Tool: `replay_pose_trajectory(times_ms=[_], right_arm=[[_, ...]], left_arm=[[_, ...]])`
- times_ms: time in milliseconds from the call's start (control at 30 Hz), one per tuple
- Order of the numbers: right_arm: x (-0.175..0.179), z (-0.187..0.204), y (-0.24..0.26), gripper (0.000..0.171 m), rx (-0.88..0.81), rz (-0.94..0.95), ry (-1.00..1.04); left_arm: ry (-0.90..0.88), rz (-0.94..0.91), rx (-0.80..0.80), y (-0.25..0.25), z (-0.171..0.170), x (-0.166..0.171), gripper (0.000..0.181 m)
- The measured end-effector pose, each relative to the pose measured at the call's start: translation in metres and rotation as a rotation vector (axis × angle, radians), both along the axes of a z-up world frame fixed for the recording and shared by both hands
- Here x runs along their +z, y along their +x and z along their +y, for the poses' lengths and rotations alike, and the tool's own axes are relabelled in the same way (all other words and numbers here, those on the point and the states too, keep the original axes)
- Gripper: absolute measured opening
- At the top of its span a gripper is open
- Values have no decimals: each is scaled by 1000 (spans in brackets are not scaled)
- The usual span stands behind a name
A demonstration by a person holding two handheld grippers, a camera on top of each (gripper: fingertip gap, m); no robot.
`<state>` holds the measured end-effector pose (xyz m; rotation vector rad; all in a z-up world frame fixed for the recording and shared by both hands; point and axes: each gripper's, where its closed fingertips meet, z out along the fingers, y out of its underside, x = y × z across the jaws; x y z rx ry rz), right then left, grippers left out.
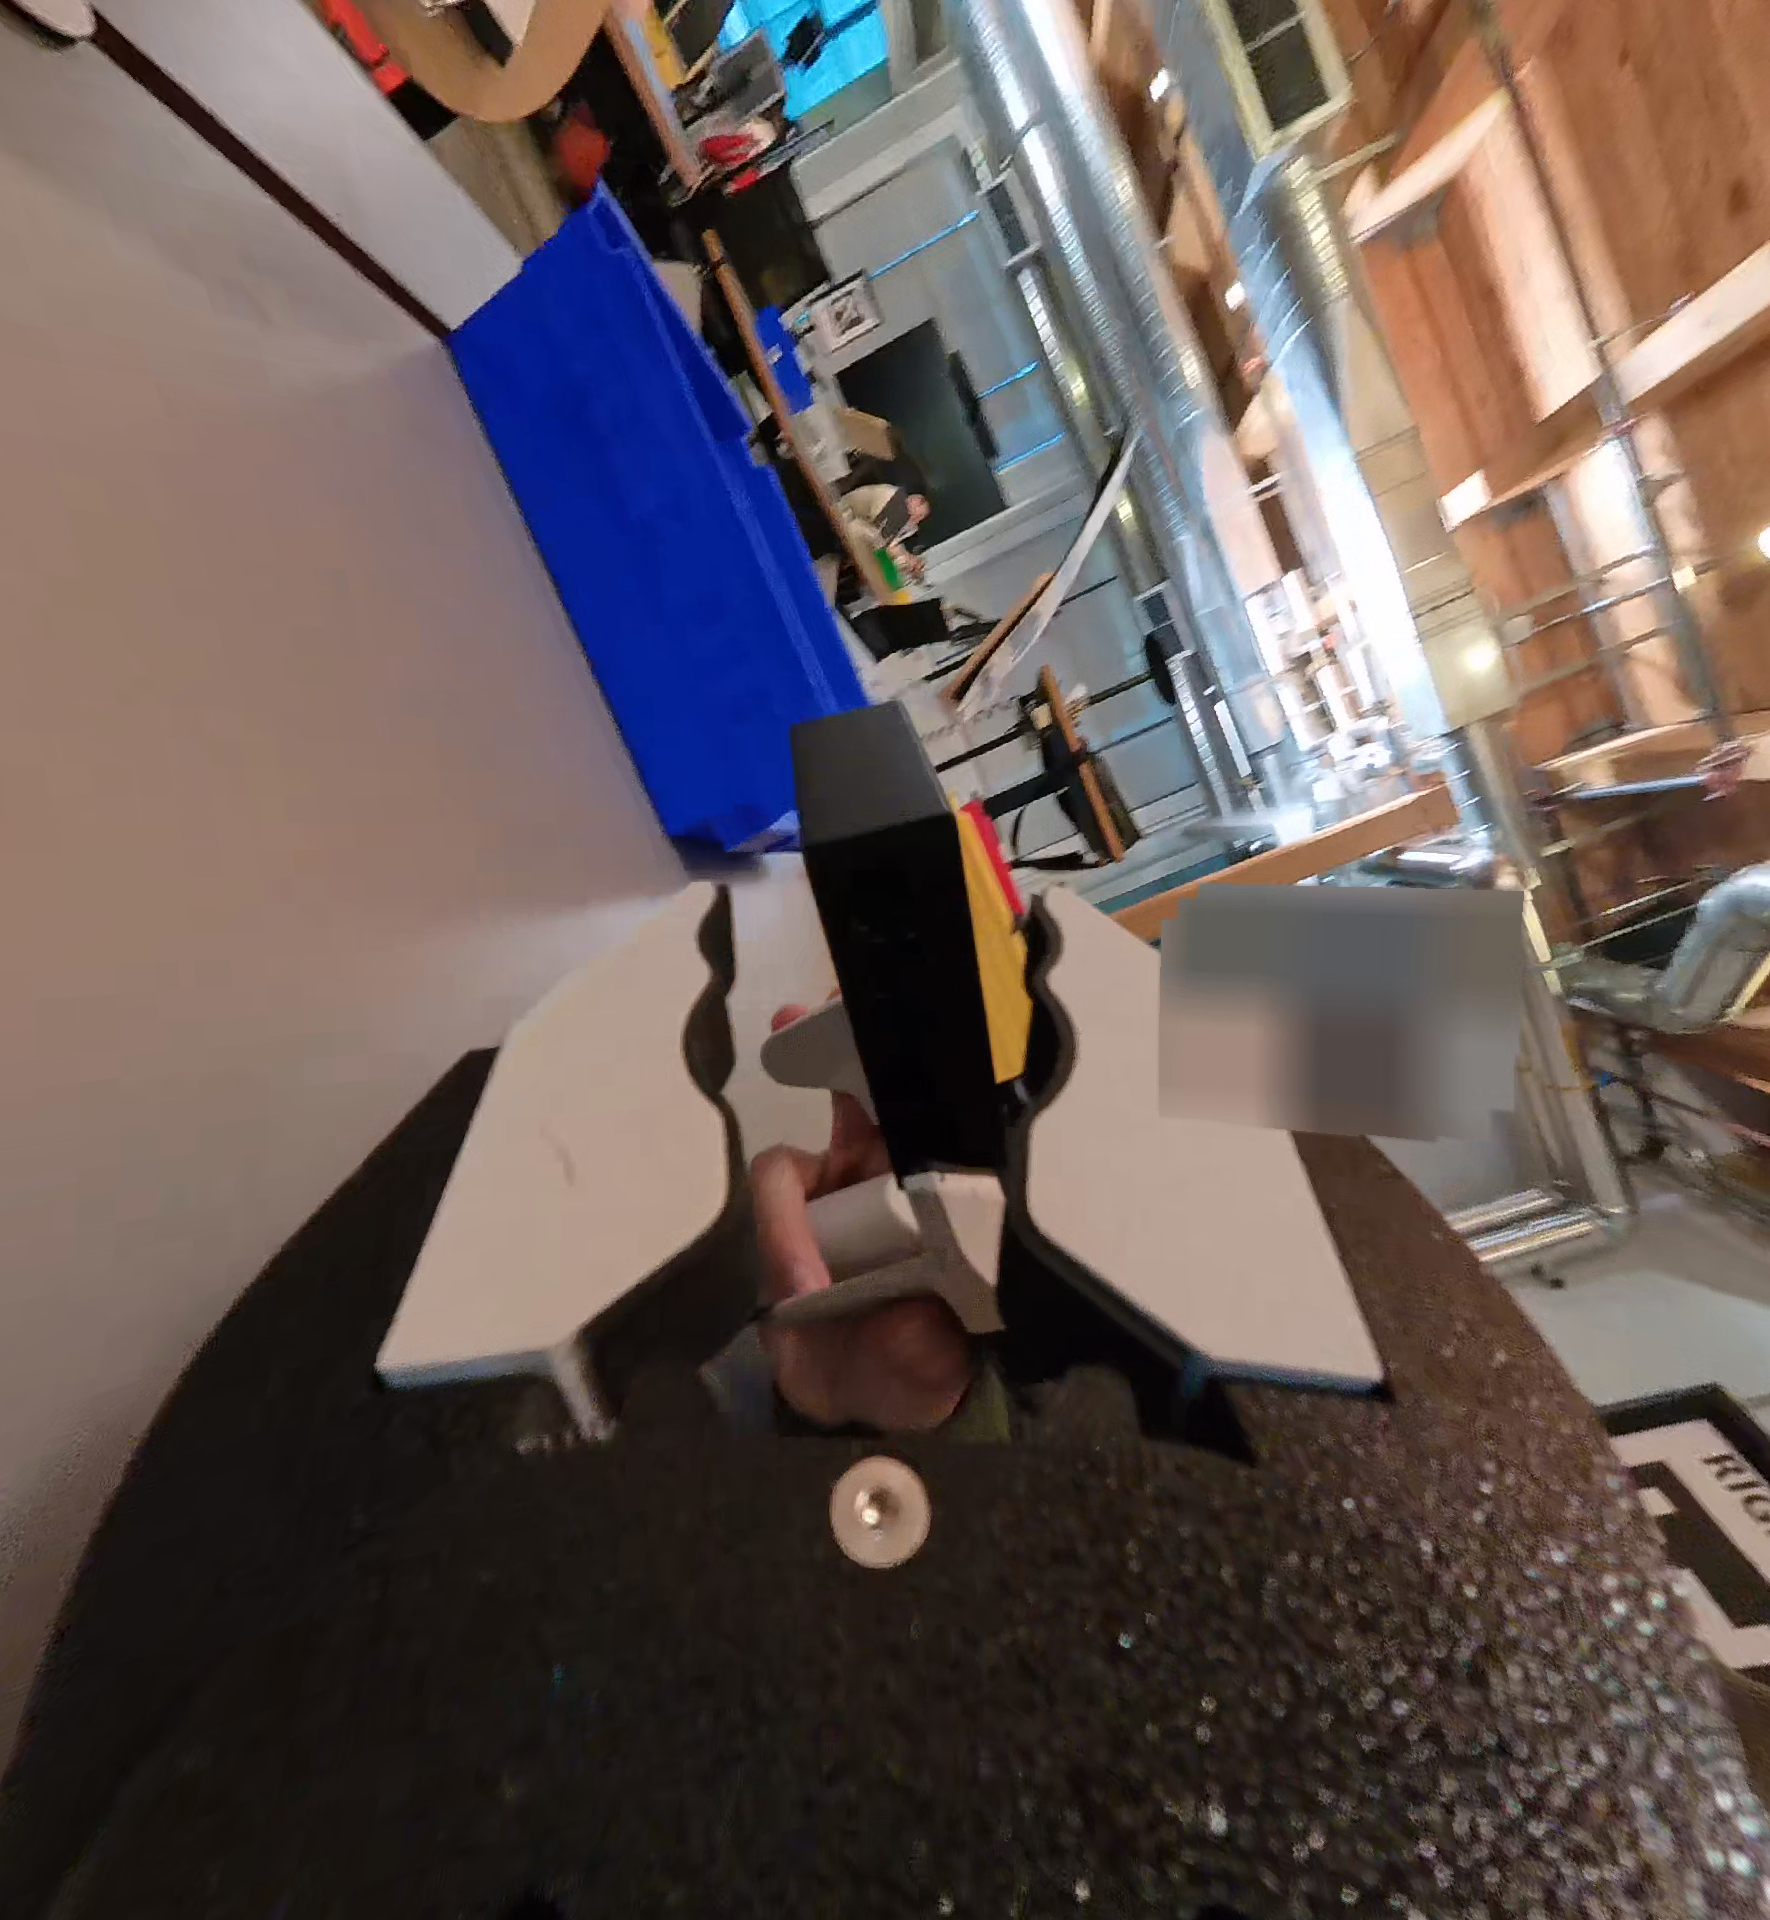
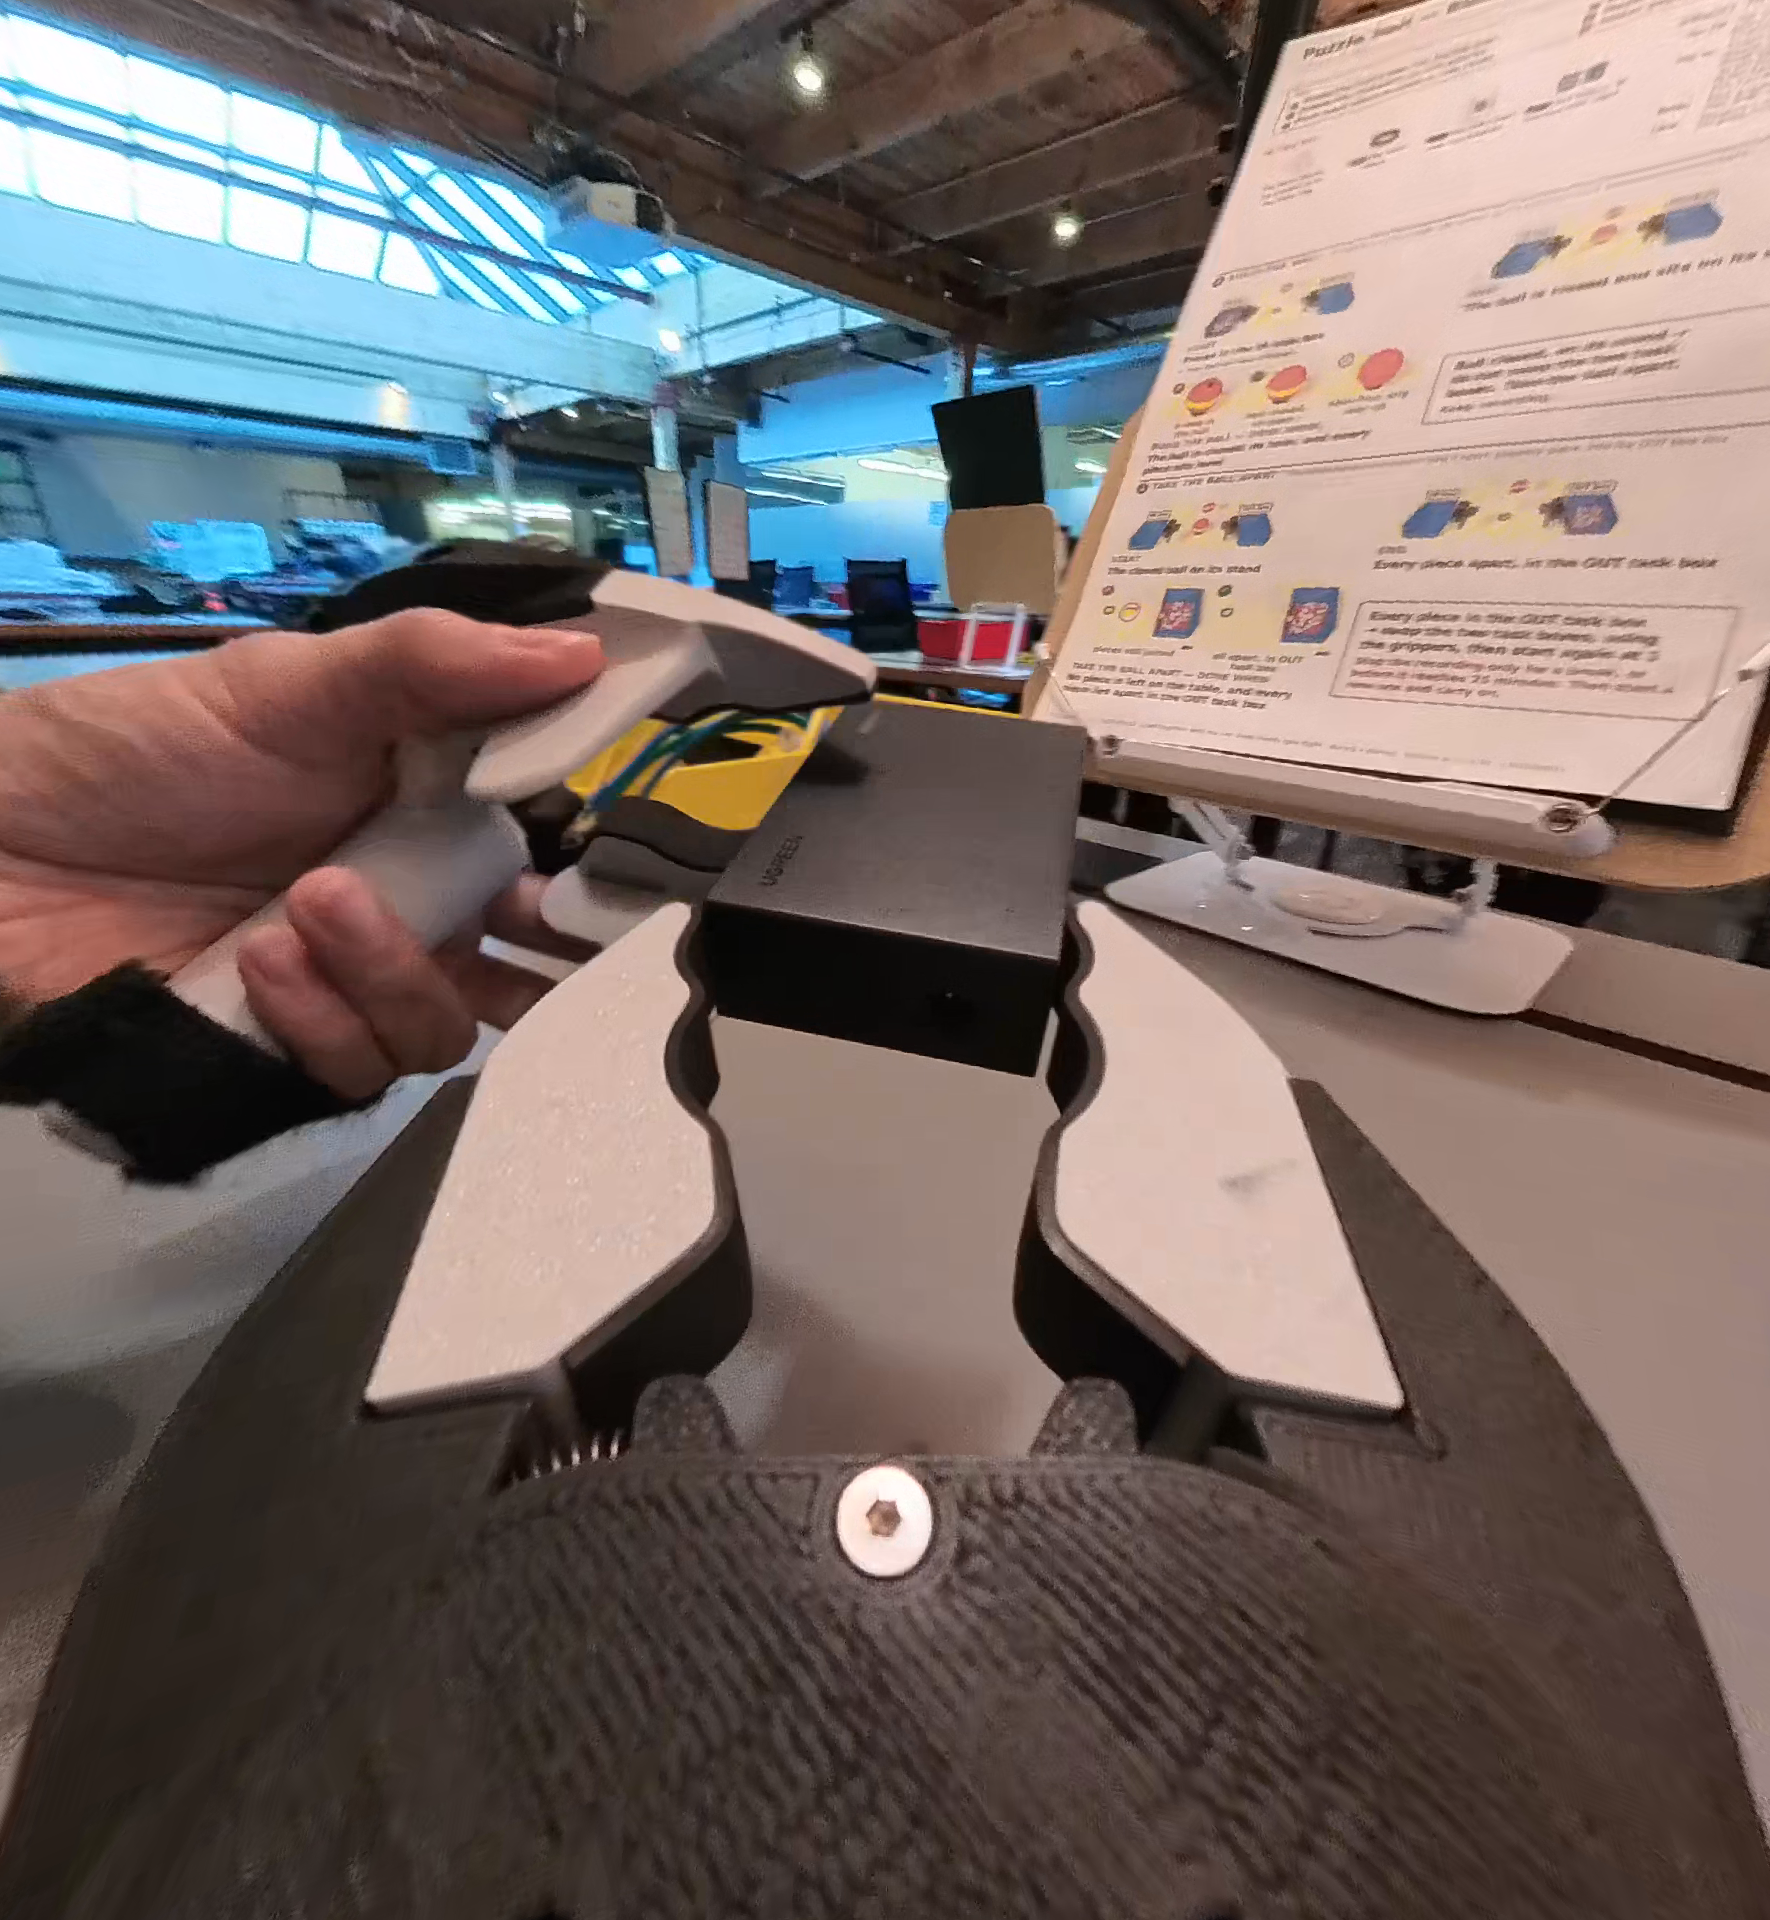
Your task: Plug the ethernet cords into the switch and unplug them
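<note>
Holding the black switch (image 2: pixel 896 883) off the table: right gripper (image 2: pixel 886 982) clamps its near end, left gripper (image 1: pixel 876 961) grips its side. No cord plugged; all plugging remains.

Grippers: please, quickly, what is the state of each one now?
Left gripper: cannot be told; the black switch sits between its fingers, contact unclear.
Right gripper: closed on the black switch.

My right gripper (image 2: pixel 886 977) level, fingers (image 2: pixel 590 1122) clamped on either side of the black switch (image 2: pixel 902 883), my left gripper (image 2: pixel 715 758) rolled on its side, my left hand (image 2: pixel 216 831) wrapped round its handle, its fingers straddling the switch's far end
</note>
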<state>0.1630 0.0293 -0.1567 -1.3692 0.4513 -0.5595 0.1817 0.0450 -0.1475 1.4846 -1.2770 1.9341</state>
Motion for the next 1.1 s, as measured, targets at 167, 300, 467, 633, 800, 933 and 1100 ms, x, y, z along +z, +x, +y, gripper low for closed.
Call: replay_pose_trajectory(times_ms=[167, 300, 467, 633, 800, 933, 1100], right_arm=[[3, -1, -2, 63, 32, -39, 3], [2, -2, -1, 63, 12, -48, 0], [7, -7, 1, 63, -79, -118, 2], [7, -11, 6, 76, -157, -135, -11], [6, -12, 7, 64, -157, -123, -9], [7, -15, 9, 63, -196, -103, 11], [7, -17, 12, 62, -201, -54, 61]], left_arm=[[15, -2, -110, -6, 0, 6, 28], [-36, 15, -83, -4, -2, 5, 27], [-106, 45, -28, -1, -4, 7, 26], [-41, 32, -12, -1, -7, 3, 25], [-19, 17, -21, -4, -12, 7, 25], [-28, 22, -7, -1, -14, 7, 25], [-53, 38, 7, 1, -15, 5, 25]])
